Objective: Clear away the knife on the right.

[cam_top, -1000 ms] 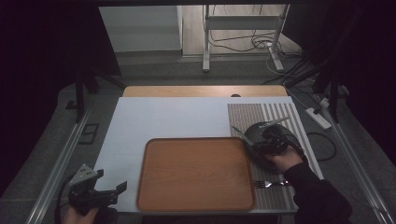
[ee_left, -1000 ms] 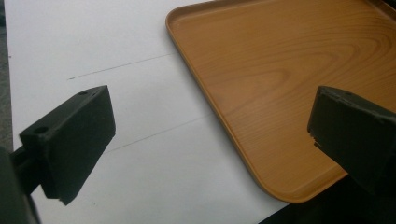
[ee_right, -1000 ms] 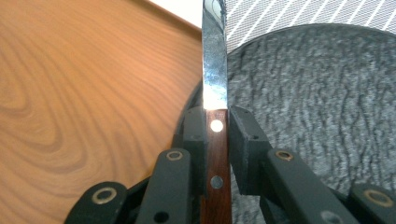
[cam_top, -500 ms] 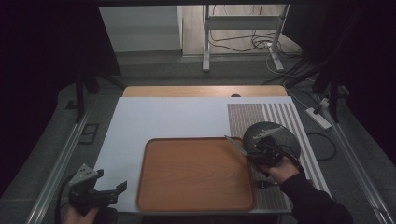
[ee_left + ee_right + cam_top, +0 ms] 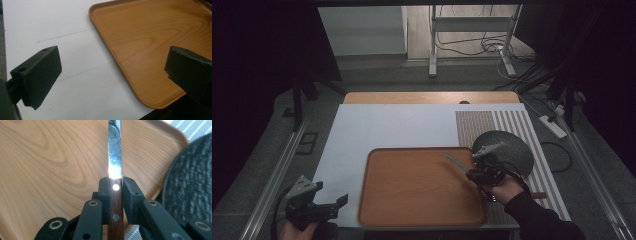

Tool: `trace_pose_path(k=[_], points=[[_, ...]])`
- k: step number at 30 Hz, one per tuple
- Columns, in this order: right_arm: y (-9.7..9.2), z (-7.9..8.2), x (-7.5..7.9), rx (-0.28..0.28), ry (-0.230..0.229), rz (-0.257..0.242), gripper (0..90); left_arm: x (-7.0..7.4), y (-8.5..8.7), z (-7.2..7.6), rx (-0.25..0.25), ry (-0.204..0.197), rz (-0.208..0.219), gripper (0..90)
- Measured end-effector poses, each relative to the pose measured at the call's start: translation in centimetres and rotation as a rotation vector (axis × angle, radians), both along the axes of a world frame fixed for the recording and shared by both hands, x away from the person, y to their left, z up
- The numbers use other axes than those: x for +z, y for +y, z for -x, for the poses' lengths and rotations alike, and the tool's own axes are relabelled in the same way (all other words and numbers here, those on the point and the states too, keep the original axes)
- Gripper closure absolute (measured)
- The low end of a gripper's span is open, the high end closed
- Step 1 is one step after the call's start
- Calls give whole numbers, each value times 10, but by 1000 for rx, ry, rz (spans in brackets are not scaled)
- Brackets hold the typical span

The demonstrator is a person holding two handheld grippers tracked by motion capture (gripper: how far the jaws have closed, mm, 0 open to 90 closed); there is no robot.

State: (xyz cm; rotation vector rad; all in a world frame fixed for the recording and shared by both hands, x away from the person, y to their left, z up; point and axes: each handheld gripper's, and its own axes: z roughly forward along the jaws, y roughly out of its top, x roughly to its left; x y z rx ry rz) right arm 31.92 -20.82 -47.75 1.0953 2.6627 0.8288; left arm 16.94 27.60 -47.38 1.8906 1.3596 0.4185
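**Knife clamped in our right gripper, blade pointing out over the tray**

We are holding a knife [image 5: 115, 157] in our right gripper [image 5: 115, 185], with both black jaws pressed against the wooden handle, just behind where the steel begins. In the right gripper view the knife's long axis is running straight toward twelve o'clock, in line with the jaws, so handle and blade are continuing the gripper's own line.

In the high view the right gripper [image 5: 482, 172] is hanging over the right edge of the wooden tray [image 5: 412, 200], and the blade is reaching toward about ten o'clock across the tray's upper right corner. The dark round plate [image 5: 507, 150] is lying just beside the gripper, at about one o'clock from it, on the striped mat [image 5: 512, 122].

We are judging that any set-down turns on this axis: the tip is leading over bare wood, and the plate is staying off to the side.

Our left gripper [image 5: 319, 205] is waiting at the tray's seven o'clock corner, jaws wide apart and holding nothing, well apart from the knife. The right hand is clearly the nearer one.
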Motion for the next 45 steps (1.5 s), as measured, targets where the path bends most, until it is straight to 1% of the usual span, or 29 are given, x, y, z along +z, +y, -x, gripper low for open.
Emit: trace_pose_path(k=[9, 13, 16, 22, 25, 26, 27, 28, 30, 31, 32, 34, 36, 39, 42, 45], points=[[20, 6, -5, 44, -1, 1, 773, 0, 0, 0, 0, 1, -2, 17], [26, 7, -9, 49, -5, 10, 772, 0, 0, 0, 0, 1, -2, 16], [28, 6, -15, 51, 8, 28, 772, 0, 0, 0, -1, 0, -3, 17], [33, 5, -25, 64, 12, 62, 771, 0, 0, 0, -2, 0, -3, 17], [34, 4, -29, 75, 43, 69, 764, 0, 0, 0, -2, 0, -2, 17], [34, 4, -29, 78, 44, 64, 761, 0, 0, 0, -1, 0, -2, 17], [33, 4, -28, 83, 52, 60, 735, 0, 0, 0, -2, 0, -2, 17], [32, 3, -26, 81, 47, 45, 711, 0, 0, 0, -1, 0, -2, 17], [30, 1, -18, 78, 16, 25, 691, 0, 0, 0, -2, 1, -3, 17], [29, 1, -14, 79, 8, 8, 707, 0, 0, 0, -2, 2, -4, 17], [30, -1, -10, 92, 12, -4, 767, 0, 0, 0, -2, 2, -4, 17], [33, -3, -7, 143, 22, -17, 892, 0, 0, 0, -2, 2, -4, 17], [40, -4, -7, 177, 34, -17, 894, 0, -1, -1, -2, 1, -5, 17], [51, -6, -14, 218, 44, 13, 894, 0, 0, -1, -2, 2, -4, 17], [57, -8, -22, 226, 58, 46, 894, 0, 0, 0, -3, 1, -5, 17], [56, -11, -29, 224, 79, 63, 894, 0, 0, 0, -3, -1, -4, 17]])
